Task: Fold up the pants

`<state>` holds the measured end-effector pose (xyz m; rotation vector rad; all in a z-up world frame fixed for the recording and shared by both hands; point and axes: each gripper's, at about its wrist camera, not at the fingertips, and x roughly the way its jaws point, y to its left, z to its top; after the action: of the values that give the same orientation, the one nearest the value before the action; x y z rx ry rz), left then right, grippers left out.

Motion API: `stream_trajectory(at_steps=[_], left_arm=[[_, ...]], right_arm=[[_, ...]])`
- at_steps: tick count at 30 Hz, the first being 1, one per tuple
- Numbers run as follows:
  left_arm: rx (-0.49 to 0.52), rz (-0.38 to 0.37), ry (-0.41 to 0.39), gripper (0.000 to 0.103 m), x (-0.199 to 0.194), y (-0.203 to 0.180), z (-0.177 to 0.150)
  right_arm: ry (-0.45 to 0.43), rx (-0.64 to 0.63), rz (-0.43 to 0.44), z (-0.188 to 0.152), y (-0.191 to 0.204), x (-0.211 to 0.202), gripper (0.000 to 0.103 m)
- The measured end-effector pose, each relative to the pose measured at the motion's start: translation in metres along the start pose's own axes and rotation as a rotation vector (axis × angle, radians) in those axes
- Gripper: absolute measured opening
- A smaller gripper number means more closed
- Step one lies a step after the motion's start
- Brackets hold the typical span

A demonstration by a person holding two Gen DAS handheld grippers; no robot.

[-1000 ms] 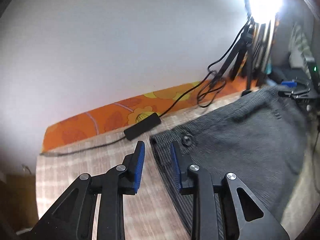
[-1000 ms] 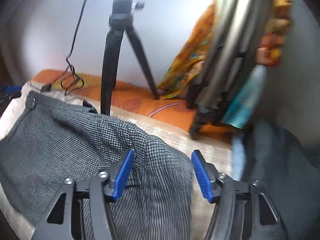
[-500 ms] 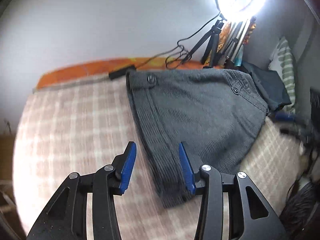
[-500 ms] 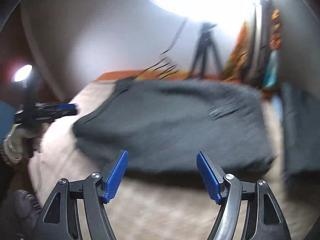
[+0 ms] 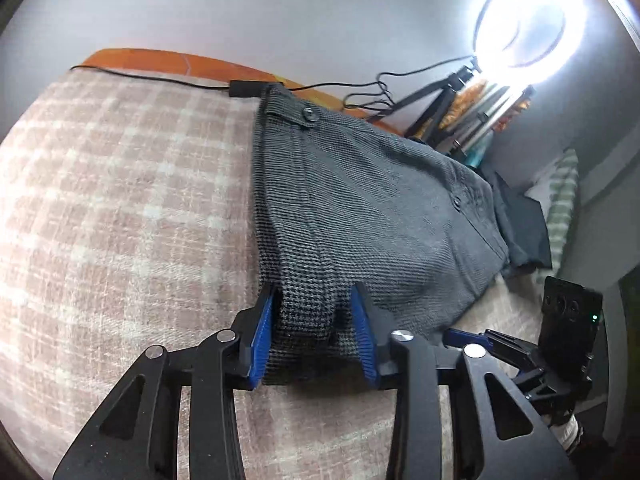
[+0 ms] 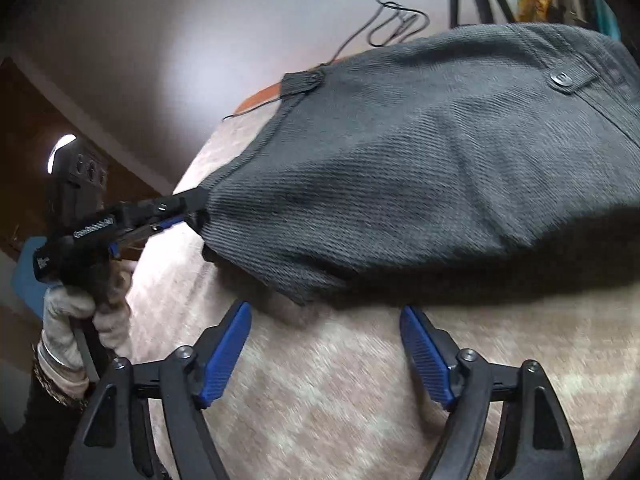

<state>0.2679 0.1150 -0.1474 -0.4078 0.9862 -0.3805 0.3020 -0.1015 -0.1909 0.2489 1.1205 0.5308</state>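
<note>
Dark grey checked pants (image 5: 360,200) lie folded on a pink-and-white checked blanket (image 5: 120,200), waistband buttons toward the wall. My left gripper (image 5: 314,296) has the pants' near-left corner bunched between its blue pads, and its jaws are closing on that fold. From the right wrist view the left gripper (image 6: 188,210) pinches that corner into a point on the pants (image 6: 420,160). My right gripper (image 6: 325,312) hovers over bare blanket (image 6: 340,400) just short of the pants' near edge. Its jaws are opening, with nothing between them.
A ring light (image 5: 528,20) on a tripod (image 5: 432,108) stands at the back right. A cable with a black box (image 5: 244,90) runs along the orange sheet (image 5: 160,58). Dark clothes (image 5: 520,224) and a striped pillow (image 5: 564,200) lie right. A gloved hand (image 6: 68,312) holds the left gripper.
The left gripper came down from the waistband end to the pants' near corner and closed around it. The right gripper drew back off the pants to their near edge and widened.
</note>
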Motion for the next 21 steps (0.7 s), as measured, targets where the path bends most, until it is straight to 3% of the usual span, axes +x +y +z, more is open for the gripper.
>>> stream_trajectory(at_steps=[3, 4, 5, 7, 9, 12, 16, 18, 21], left_arm=[[-0.021, -0.019, -0.026, 0.023, -0.003, 0.002, 0.002], [-0.017, -0.024, -0.037, 0.022, -0.004, 0.001, 0.003], [-0.004, -0.021, -0.045, 0.02, -0.005, -0.001, 0.004], [0.017, -0.014, -0.052, 0.016, -0.004, -0.005, 0.006], [0.036, -0.013, -0.055, 0.012, -0.005, -0.01, 0.005], [0.088, 0.053, -0.061, 0.011, -0.008, -0.012, -0.002], [0.077, 0.151, 0.001, 0.011, 0.004, 0.003, -0.011], [0.077, 0.144, -0.001, 0.012, 0.001, 0.005, -0.01], [0.053, 0.141, -0.027, 0.019, -0.008, 0.006, -0.006]], right_arm=[[-0.016, 0.016, 0.017, 0.004, -0.001, 0.003, 0.078], [-0.023, 0.042, 0.047, 0.006, -0.005, 0.004, 0.065], [-0.023, 0.065, 0.078, 0.007, -0.008, 0.006, 0.044], [-0.001, 0.096, 0.113, 0.009, -0.014, 0.009, 0.023], [-0.008, 0.099, 0.113, 0.008, -0.012, 0.01, 0.012], [-0.043, 0.096, 0.144, 0.013, -0.001, -0.011, 0.01], [-0.033, 0.097, 0.146, 0.011, -0.006, -0.027, 0.01], [0.014, 0.087, 0.113, 0.004, -0.008, -0.012, 0.011], [0.052, 0.083, 0.084, -0.003, -0.011, -0.001, 0.023]])
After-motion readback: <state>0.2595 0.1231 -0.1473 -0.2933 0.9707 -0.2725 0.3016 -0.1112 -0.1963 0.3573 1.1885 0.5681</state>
